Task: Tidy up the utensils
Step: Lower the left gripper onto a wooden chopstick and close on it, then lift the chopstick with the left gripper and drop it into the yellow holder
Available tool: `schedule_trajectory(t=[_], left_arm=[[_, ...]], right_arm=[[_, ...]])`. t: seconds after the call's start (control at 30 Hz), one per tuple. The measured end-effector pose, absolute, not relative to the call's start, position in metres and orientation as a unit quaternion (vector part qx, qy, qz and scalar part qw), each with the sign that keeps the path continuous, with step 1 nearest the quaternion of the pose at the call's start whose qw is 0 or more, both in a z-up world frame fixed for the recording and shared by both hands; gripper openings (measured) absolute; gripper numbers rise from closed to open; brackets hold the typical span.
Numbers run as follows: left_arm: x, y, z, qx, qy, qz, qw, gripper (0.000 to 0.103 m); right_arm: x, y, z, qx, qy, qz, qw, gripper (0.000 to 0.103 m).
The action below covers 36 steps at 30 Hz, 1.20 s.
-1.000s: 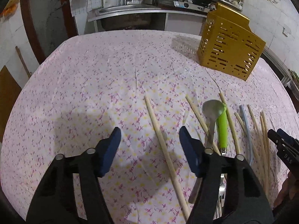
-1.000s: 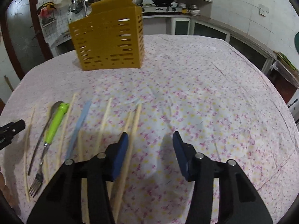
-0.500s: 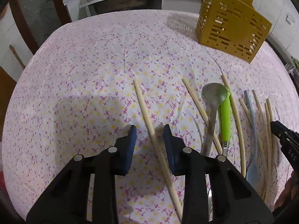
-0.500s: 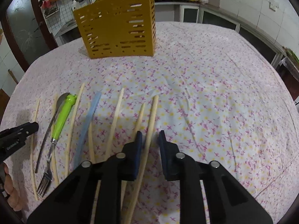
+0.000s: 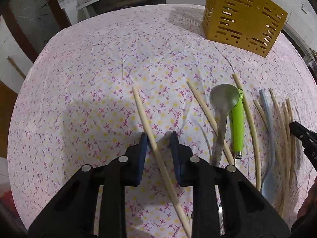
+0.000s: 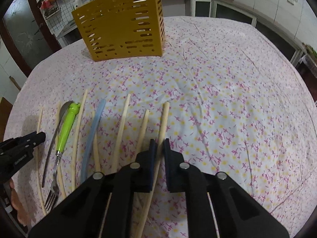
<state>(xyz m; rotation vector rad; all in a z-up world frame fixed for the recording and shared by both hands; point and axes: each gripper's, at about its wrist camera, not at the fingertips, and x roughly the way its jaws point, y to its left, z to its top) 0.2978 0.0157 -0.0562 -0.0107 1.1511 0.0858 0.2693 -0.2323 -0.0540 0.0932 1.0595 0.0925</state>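
On a surface (image 5: 83,91) spread with a white cloth printed in small pink and yellow flowers, the left gripper (image 5: 157,137) points steeply down over a pale wooden chopstick (image 5: 143,115) that lies apart from the other utensils, on the side toward the surface's left edge. Its blue-padded jaws have just been closing and now stand narrow, with the chopstick running between them; the left pad lies against the stick, while a gap shows at the right pad. The right gripper (image 6: 159,142) has just drawn its jaws in until they are shut on another pale wooden chopstick (image 6: 164,119), the one at the right end of the row. The row lies near the front edge: more wooden chopsticks, a steel spoon (image 5: 224,101), a fork with a bright green plastic handle (image 5: 237,127) and a pale blue plastic utensil (image 6: 94,127), all lying side by side and roughly parallel. A mustard-yellow slotted plastic utensil holder (image 6: 122,25) stands upright toward the far edge, well apart from the row. In the right wrist view part of a hand shows at the lower left edge.
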Motion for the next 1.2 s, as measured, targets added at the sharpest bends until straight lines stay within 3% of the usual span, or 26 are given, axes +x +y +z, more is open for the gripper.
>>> schedule_trajectory(t=[0.17,0.37,0.9,1.2], left_arm=[[0.309,0.007,-0.056,0.004,0.546,0.038,0.837,0.01],[0.312,0.005,-0.054,0.005,0.529,0.024,0.849,0.004],[0.273,0.01,0.013,-0.044,0.392,-0.072,0.916,0.004],[0.275,0.005,0.067,-0.075,0.284,-0.111,0.949,0.004]], right_arm=[[0.272,-0.228,-0.053,0.033,0.503,0.043,0.863,0.009],[0.265,-0.236,-0.044,0.034,0.473,0.049,0.879,0.006],[0.247,-0.253,-0.007,0.082,0.377,0.107,0.916,0.006],[0.255,-0.258,0.043,0.108,0.242,0.116,0.957,0.006]])
